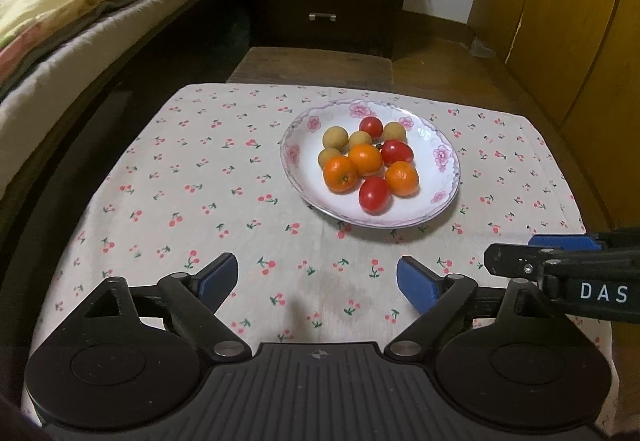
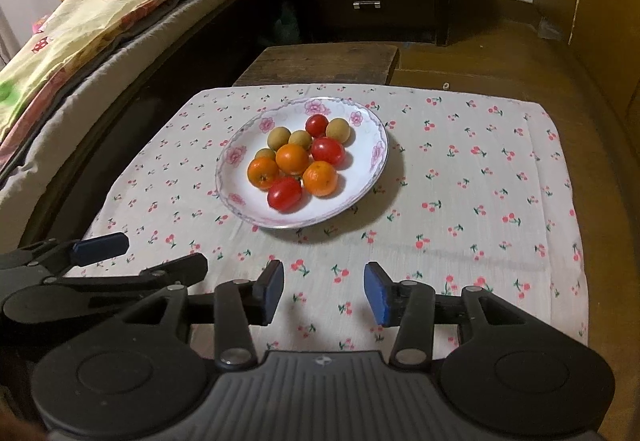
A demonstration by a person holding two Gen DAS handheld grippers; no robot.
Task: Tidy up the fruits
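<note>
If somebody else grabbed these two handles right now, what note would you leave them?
Left gripper: open, nothing between the fingers, above the cloth in front of the plate.
Right gripper: open, narrower gap, also empty.
Plate: on the cherry-print tablecloth, holding three oranges, three red tomatoes and four small tan fruits, all bunched together.
Done: every fruit in view sits on the plate; no loose fruit on the cloth.
Left: possibly nothing; any sorting by kind is not done.

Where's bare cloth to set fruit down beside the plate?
Free: the tablecloth right of the plate, and the wide stretch left of it toward the bed. The strip before both grippers is bare too. Crowded: the plate's middle, where the fruits bunch together.
</note>
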